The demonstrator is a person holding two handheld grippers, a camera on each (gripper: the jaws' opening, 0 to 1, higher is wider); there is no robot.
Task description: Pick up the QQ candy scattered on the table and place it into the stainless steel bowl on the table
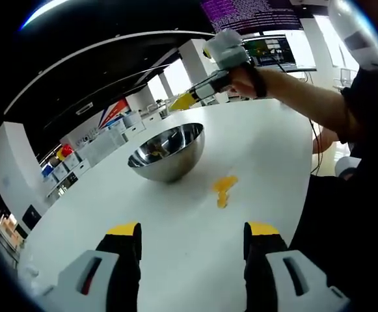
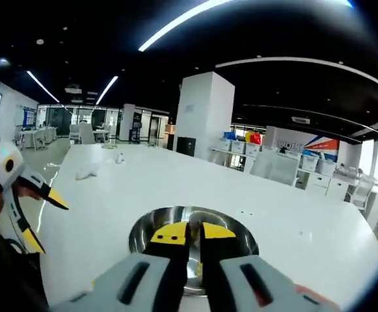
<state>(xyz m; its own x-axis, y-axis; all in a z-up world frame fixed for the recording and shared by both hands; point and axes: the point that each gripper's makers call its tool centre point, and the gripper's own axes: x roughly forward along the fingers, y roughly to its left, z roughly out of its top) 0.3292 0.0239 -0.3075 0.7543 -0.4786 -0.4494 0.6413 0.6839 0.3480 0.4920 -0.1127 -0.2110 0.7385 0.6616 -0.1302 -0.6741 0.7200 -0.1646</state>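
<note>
The right claw point(image 2: 187, 233) hangs over the steel bowl point(image 2: 241, 229), its yellow-tipped jaws nearly together. From the left gripper view, something yellow sits at those tips point(image 1: 183, 101), likely a candy packet, but whether it is gripped cannot be confirmed. The left claw point(image 1: 192, 235) stands wide open and empty, low over the white table point(image 1: 267, 143), pointing toward the bowl.

One yellow candy packet point(image 1: 224, 188) lies on the table just beside the bowl, on the near side, between the bowl and the left claw. Some candy appears to lie inside the bowl already.

Judgement: the packet looks light, soft and crinkly, with a slick wrapper that may slide on the smooth table. Best taken across its middle, jaws pressed flat to the surface, with a firm pinch.
</note>
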